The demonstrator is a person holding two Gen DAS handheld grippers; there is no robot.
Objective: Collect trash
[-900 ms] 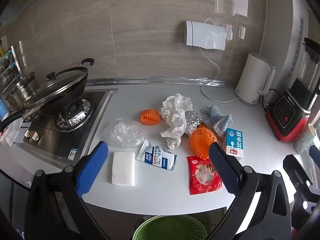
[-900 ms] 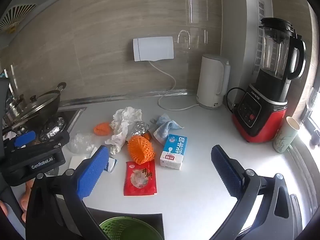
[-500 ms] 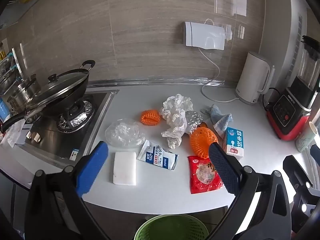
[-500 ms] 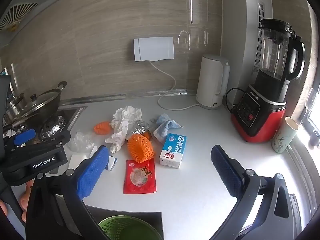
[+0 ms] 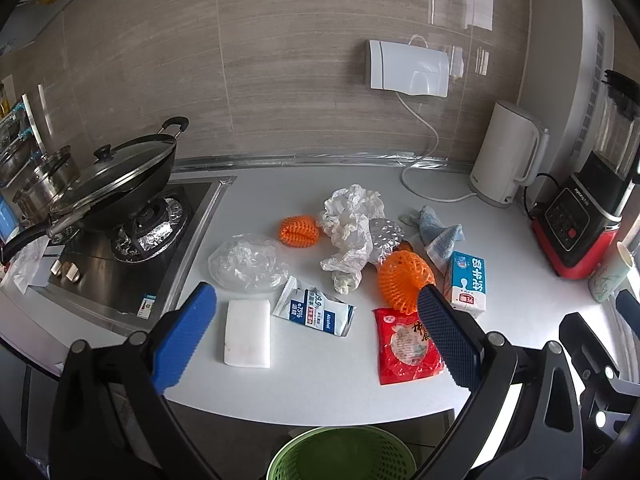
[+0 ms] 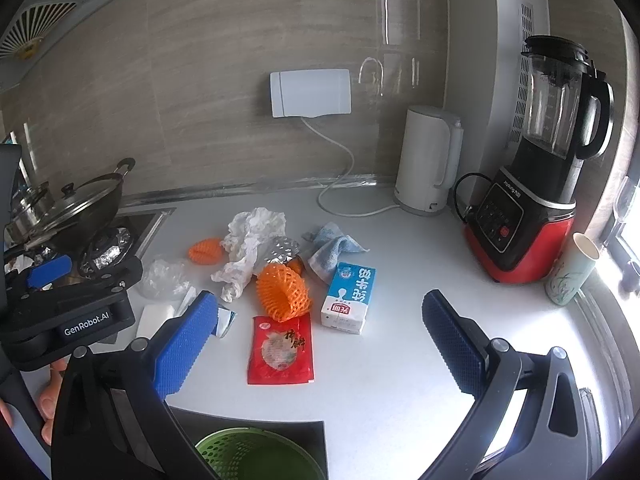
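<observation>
Tongs on both sides stand with jaws fully spread and nothing between the pads. The left gripper (image 5: pixel 316 340) hovers over the near edge of the white counter (image 5: pixel 320 392), tilted downward; the right gripper (image 6: pixel 320 344) hovers beside it in the same attitude.

Directly ahead of the left pads lie a white sponge block (image 5: pixel 247 333) and an alcohol wipe packet (image 5: pixel 314 312), just beside each other. A clear plastic wrap (image 5: pixel 246 262) sits beyond the sponge. Ahead of the left gripper's right-hand pad lie a red snack packet (image 5: pixel 406 346) and an orange foam net (image 5: pixel 402 280), with a milk carton (image 5: pixel 468 282) just beyond the pad. Further out are a crumpled white bag (image 5: pixel 352 232), a second orange net (image 5: pixel 298 232), a foil piece (image 5: pixel 386 234) and a blue cloth (image 5: pixel 438 234).

Below both grippers, under the counter edge, stands the green basket (image 5: pixel 340 456) (judged to be the trash receptacle).

Step in hand: approach and selection; no item is gripped yet and all trash rests on the counter.

Next move, as judged: lower one gripper over a single near item, for example the red snack packet in front of the right gripper (image 6: pixel 280 350), close on it, then carry it back over the basket. Flat packets call for a shallow, edge-on pinch against the counter.
</observation>
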